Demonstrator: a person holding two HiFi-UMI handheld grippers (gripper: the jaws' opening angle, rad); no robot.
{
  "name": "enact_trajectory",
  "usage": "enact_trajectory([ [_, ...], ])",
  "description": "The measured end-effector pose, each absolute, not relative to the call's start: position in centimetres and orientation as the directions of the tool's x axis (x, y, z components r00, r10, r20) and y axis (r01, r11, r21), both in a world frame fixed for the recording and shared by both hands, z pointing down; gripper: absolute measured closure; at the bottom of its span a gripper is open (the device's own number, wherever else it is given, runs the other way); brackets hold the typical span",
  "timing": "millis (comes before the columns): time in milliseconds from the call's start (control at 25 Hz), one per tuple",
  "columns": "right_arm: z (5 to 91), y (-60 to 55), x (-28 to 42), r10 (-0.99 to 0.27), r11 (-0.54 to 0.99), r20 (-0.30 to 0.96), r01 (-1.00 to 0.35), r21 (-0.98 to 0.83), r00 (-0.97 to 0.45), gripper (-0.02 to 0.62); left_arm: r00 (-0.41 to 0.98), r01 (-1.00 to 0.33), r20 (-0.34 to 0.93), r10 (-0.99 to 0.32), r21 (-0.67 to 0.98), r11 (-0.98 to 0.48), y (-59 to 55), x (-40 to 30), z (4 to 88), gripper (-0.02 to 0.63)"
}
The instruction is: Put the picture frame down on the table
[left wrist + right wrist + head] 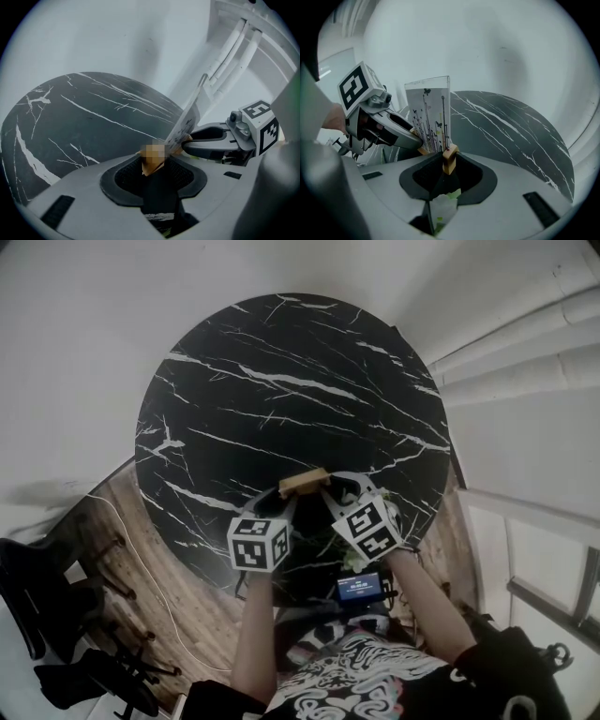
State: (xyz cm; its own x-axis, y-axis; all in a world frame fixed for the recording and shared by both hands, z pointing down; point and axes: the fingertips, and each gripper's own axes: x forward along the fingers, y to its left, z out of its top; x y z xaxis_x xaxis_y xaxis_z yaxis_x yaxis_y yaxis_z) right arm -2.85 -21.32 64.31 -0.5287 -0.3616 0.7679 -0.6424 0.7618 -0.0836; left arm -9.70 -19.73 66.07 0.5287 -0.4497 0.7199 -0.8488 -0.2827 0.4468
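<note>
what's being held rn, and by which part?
The picture frame, held by both grippers. The left hand-held gripper is shut on one end of its wooden base, and the right hand-held gripper is shut on the other end.

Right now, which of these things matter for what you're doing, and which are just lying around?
Part of the job:
- picture frame, gripped at its wooden base
- left gripper and right gripper, both shut on it
- black marble table

Just lying about:
- black chair
- white cable on the floor
- small lit screen
- white pipes
</note>
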Motion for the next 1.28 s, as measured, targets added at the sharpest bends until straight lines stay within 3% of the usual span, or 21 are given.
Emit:
enact_trajectory([
  [800,64.2,-21.3,-2.8,-0.346,0.747,0.791,-0.659,-0.093,-0.504,0.505,0.517,-0.854,0.738,-0.435,0.41,-0.319,-19.4,-9.6,66.4,0.45],
  [1280,62.8,-21.4,-2.5,-0.363,0.757,0.778,-0.649,-0.075,-0.513,0.505,0.474,-0.879,0.725,-0.5,0.361,-0.312,-19.8,-10.8,64.9,0.407],
])
